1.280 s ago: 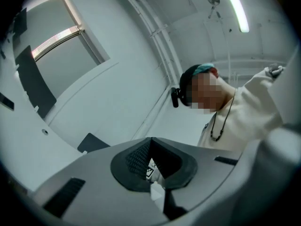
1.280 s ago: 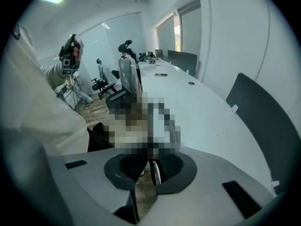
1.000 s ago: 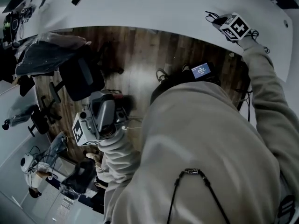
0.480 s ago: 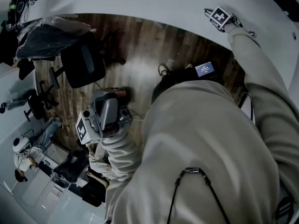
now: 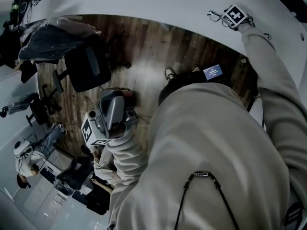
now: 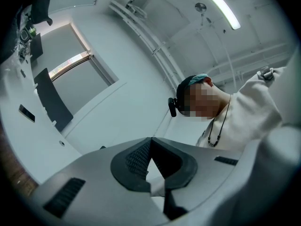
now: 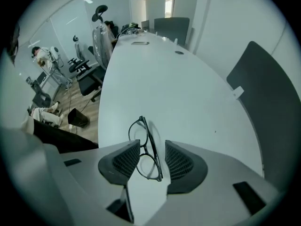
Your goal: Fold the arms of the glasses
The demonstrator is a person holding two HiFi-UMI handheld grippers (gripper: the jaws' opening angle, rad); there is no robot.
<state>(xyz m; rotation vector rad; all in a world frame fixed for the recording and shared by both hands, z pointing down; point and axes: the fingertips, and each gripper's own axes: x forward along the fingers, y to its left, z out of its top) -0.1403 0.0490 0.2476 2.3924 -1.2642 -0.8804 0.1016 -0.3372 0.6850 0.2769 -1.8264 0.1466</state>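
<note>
Glasses [image 7: 140,134] on the white surface [image 7: 178,88]. Left gripper [image 6: 149,147] clenched, empty, held away from the surface. Right gripper [image 7: 152,145] released, 2 jaws straddling 1 lens. Reaching step, seemingly; next calls for gently catching 1 arm.

At the far edge of the white curved surface [image 5: 158,4], the thin, dark-rimmed, round-lensed glasses [image 5: 216,17] show in the head view only as a small dark tangle, too small to tell how their arms lie. The right gripper [image 5: 236,16] hides its own jaws under its marker cube. The person's pale sweatshirt [image 5: 216,152] blocks the surface's near right edge. In the right gripper view, the arms cannot be made out behind the frame.
</note>
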